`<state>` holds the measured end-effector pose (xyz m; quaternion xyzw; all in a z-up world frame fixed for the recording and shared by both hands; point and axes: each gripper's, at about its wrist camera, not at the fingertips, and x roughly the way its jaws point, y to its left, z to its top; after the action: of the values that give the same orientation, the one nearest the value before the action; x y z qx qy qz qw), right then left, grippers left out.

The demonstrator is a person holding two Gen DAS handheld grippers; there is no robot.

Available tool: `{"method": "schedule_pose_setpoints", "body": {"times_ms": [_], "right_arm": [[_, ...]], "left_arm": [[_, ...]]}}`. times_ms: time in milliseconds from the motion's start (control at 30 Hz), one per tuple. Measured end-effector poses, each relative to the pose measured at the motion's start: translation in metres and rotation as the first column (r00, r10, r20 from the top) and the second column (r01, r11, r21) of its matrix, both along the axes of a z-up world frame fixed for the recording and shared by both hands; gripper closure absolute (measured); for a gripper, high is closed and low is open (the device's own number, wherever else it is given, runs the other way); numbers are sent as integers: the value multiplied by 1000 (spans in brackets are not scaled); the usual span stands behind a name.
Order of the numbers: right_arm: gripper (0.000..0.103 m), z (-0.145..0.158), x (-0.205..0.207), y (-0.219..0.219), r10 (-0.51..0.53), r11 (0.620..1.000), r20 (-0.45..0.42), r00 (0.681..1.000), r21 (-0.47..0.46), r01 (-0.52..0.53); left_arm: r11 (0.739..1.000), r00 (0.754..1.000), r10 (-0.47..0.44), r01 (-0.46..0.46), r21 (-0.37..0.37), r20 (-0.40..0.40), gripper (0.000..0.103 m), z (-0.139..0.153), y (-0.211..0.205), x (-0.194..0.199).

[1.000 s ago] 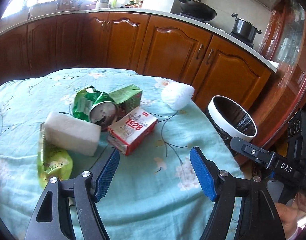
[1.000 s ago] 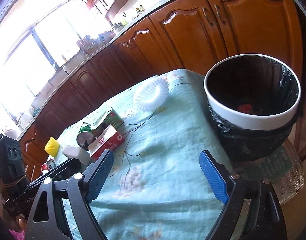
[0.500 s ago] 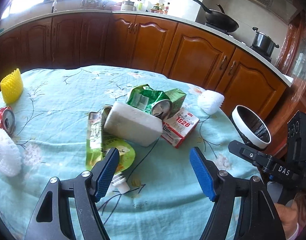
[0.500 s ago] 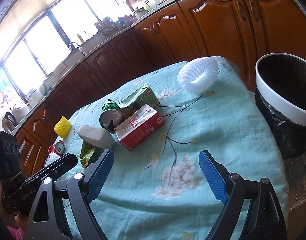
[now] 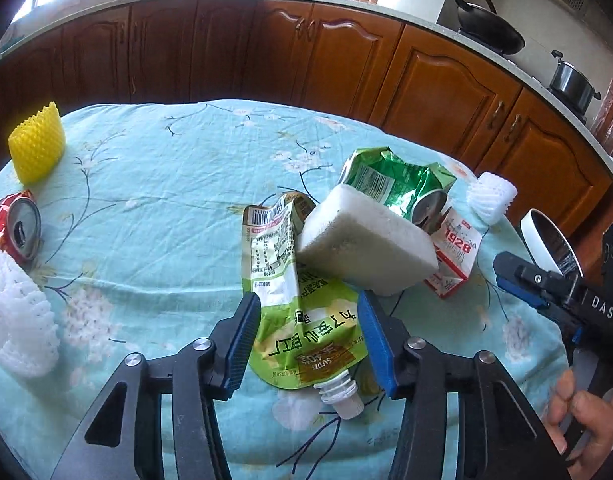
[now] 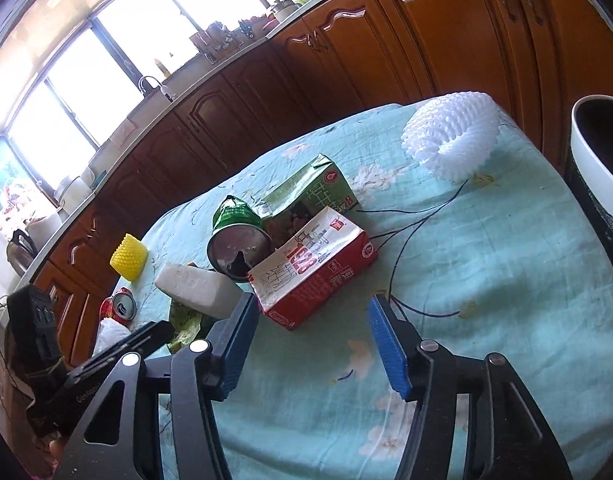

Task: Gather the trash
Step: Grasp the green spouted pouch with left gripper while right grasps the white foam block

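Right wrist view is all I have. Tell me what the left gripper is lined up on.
Observer: The left gripper is open, with one finger on each side of a flat green plastic drink pouch.
Operator: Give me the spout's direction.
Observer: Its white screw spout points back toward the gripper.
Operator: Report anything lying on it.
Observer: A white rectangular foam block appears to rest on the pouch's far right part.
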<state>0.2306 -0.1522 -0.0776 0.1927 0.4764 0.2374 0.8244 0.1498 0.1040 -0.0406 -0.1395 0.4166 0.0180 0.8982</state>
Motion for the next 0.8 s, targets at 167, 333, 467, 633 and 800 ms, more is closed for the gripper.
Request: {"method": "schedule_pose_setpoints", "body": {"times_ms": [167, 333, 467, 633, 800], "right_arm": [[42, -7, 15, 15, -7, 1000, -43, 999, 12, 8], [31, -14, 29, 37, -18, 999, -81, 997, -38, 15], [27, -20, 38, 45, -45, 997, -107, 993, -70, 38], [38, -21, 37, 49, -19, 991, -85, 996, -134, 7], [53, -9, 22, 34, 4, 986, -36, 999, -166, -10]], "left_arm": [[999, 1000, -31, 31, 8, 1, 60, -4, -4, 13], [998, 998, -61, 61, 8, 11, 71, -6, -6, 17], [997, 997, -69, 70, -25, 18, 91, -10, 0, 15], [996, 996, -76, 78, -47, 41, 99, -8, 4, 8], [995, 993, -88, 92, -48, 83, 100, 1, -2, -3]]}}
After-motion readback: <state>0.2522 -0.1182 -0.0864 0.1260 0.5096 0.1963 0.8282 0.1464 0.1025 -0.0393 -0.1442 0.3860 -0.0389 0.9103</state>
